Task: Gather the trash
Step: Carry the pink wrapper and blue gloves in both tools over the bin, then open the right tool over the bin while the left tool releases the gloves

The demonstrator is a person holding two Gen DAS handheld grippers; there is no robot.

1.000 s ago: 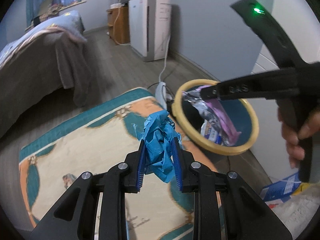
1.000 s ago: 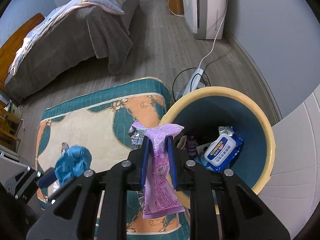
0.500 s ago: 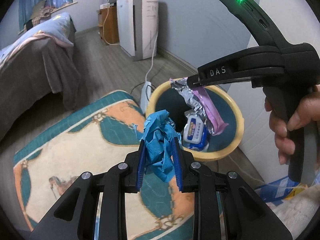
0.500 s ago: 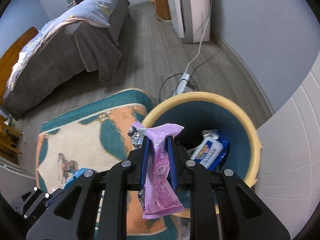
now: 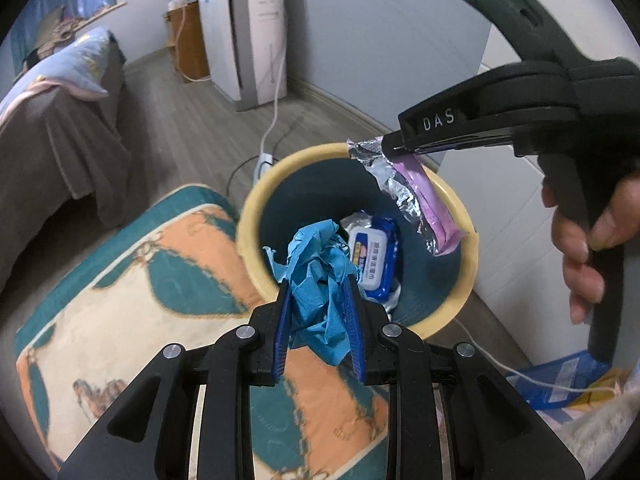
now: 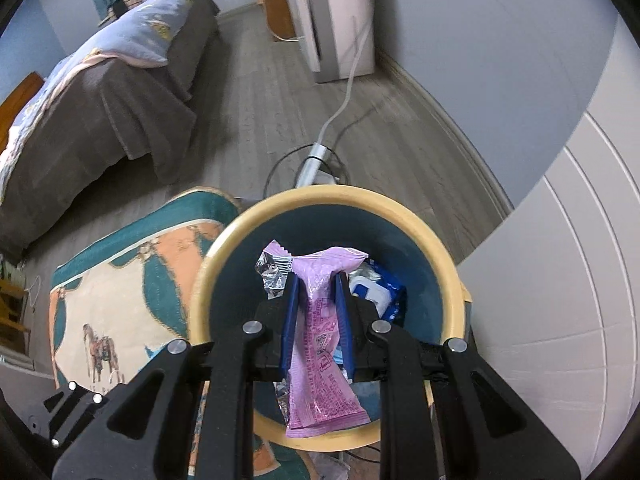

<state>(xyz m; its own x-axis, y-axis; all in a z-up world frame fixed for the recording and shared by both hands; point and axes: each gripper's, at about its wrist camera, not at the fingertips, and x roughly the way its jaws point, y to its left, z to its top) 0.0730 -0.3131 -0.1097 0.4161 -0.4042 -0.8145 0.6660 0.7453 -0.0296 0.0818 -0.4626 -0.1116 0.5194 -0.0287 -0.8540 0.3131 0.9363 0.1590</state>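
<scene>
Both tongs have travelled across the rug [image 5: 120, 280] toward the bin [image 6: 400, 216] since a second ago, so that the bin, which sat off to one side before, now lies directly beneath them. The left tongs [image 5: 318, 316] are clamped, jaws nearly together, on a crumpled wad of blue paper [image 5: 320, 276], which hangs over the near part of the bin's opening. The right tongs [image 6: 316, 320] are pinched almost fully closed on a pink snack wrapper [image 6: 320, 344] with a silver foil lining, and it dangles over the bin's mouth. Inside the bin lies a blue and white pack of wipes [image 5: 372, 256]; what else is at the bottom is hard to make out. Both pieces of trash seem placed well enough that letting go would drop them in, though the blue paper sits close to the near rim and could catch there. Neither piece has been dropped yet.
</scene>
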